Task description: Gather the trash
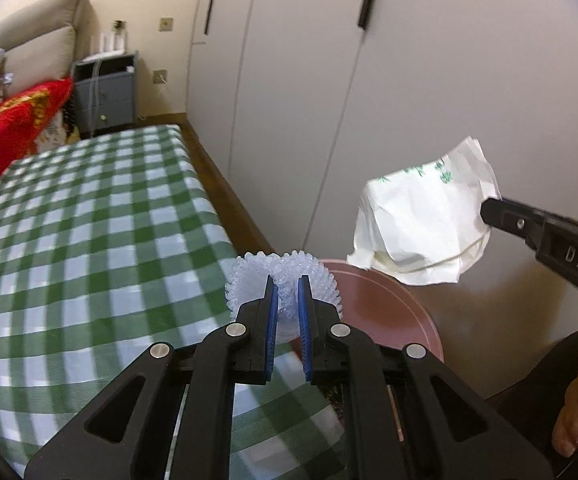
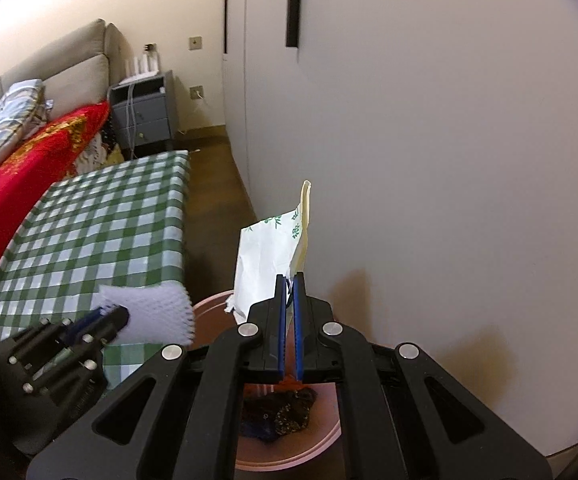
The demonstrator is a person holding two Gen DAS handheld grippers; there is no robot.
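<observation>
White foam netting (image 1: 285, 280) pinched in left gripper (image 1: 287, 292), paper wrapper (image 2: 273, 256) clamped in right gripper (image 2: 289, 292), both above pink bin (image 2: 213, 308), probably for dropping.

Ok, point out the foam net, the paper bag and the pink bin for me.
foam net (image 1: 249, 280), left wrist view, its bumpy left lobe.
paper bag (image 2: 263, 264), right wrist view, its flat white side.
pink bin (image 1: 385, 304), left wrist view, its inner wall.
</observation>
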